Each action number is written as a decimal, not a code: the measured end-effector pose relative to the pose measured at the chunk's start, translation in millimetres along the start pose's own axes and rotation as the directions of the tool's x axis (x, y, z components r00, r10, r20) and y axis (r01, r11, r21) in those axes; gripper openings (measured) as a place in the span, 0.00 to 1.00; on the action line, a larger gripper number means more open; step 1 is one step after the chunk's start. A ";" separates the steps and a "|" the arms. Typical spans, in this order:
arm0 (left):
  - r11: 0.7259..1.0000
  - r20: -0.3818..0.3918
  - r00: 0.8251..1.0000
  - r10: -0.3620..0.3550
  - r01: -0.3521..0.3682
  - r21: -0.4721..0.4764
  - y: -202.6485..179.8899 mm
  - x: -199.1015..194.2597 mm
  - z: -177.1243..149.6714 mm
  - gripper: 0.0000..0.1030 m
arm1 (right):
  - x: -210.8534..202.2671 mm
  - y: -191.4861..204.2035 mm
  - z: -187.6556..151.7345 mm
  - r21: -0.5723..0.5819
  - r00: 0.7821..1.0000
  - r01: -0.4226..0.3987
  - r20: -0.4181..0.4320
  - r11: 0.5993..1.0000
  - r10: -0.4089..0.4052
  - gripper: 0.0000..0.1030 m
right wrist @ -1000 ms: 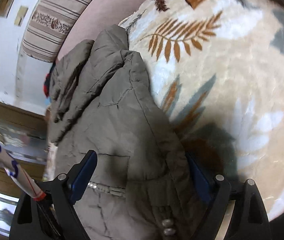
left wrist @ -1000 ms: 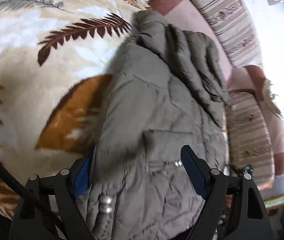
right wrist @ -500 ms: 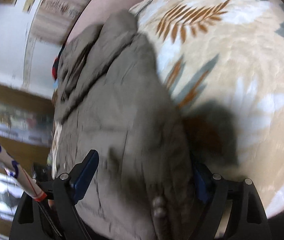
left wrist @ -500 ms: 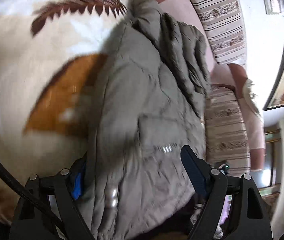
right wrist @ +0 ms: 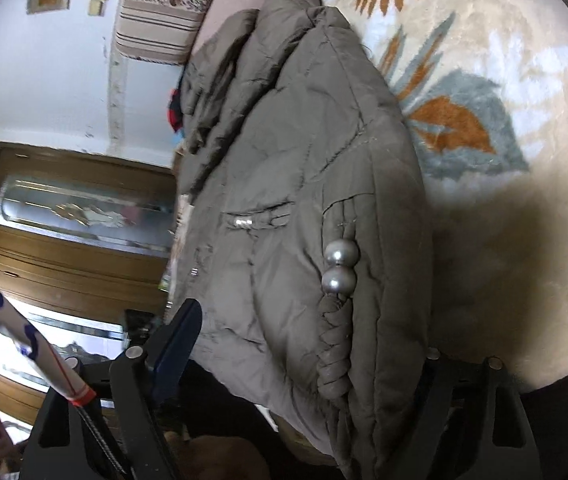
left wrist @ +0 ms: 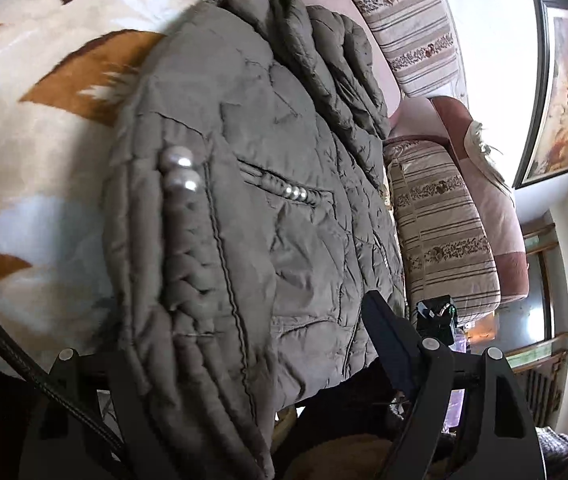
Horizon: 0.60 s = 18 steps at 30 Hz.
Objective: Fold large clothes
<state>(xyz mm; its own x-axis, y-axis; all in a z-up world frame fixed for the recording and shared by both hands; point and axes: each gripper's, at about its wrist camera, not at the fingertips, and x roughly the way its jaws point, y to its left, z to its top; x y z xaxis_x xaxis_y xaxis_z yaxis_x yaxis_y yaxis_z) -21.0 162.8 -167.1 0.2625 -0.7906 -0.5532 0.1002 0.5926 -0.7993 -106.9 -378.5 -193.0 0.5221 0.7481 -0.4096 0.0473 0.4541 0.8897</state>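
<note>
Two claws are straddling one padded jacket [left wrist: 284,140], which is lying folded into a thick bundle on a plush blanket [left wrist: 24,160], its hem hanging toward me at 6 o'clock and its collar end pointing to 12 o'clock.

The left claw [left wrist: 264,320] is standing spread wide around the bundle. One finger is showing at the hem's 3 o'clock edge and the other is buried under fabric, so I cannot tell whether the pads are actually pressing. The right claw [right wrist: 307,328] has just been closing with the jacket between its fingers. Here too one finger is hidden, and I am not able to say whether it is gripping.

What I am worrying about is slippage. The shell looks like slick, crinkled quilted cloth over springy fill, so a shallow bite would be catching only the top layer and letting the fold spring apart. The bundle is also sitting close to the blanket's edge beside the striped cushion [left wrist: 439,248] at 3 o'clock, and an uneven pull could be dragging it off that side. The two large pearl beads [left wrist: 180,168] and the braided trim below them are making a hard, lumpy ridge. A pad landing there would be sitting badly and could be snagging the trim.

The blanket is deep-piled and fuzzy, printed with brown leaves.
</note>
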 end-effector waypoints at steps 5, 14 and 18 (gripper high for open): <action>1.000 0.006 1.000 -0.017 0.017 0.022 -6.6 -3.4 0.4 0.79 | 0.6 -6.4 -8.8 -0.008 1.000 0.014 -0.018 1.000 -0.014 0.75; 0.997 0.045 0.999 0.002 0.001 -0.073 24.5 2.7 15.4 0.80 | -5.2 -8.7 -1.4 0.005 0.990 0.135 0.040 0.991 -0.135 0.68; 0.999 0.000 1.000 -0.014 0.014 -0.045 17.5 7.5 -0.7 0.80 | 11.4 -10.6 -13.8 0.010 0.996 0.087 -0.009 0.996 -0.087 0.69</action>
<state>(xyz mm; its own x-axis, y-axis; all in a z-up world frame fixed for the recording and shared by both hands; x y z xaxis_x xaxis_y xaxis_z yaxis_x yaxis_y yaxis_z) -18.0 167.1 -185.3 0.2612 -0.7986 -0.5423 0.0600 0.5741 -0.8166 -113.2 -368.1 -209.9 0.5088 0.7100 -0.4869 0.1006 0.5126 0.8527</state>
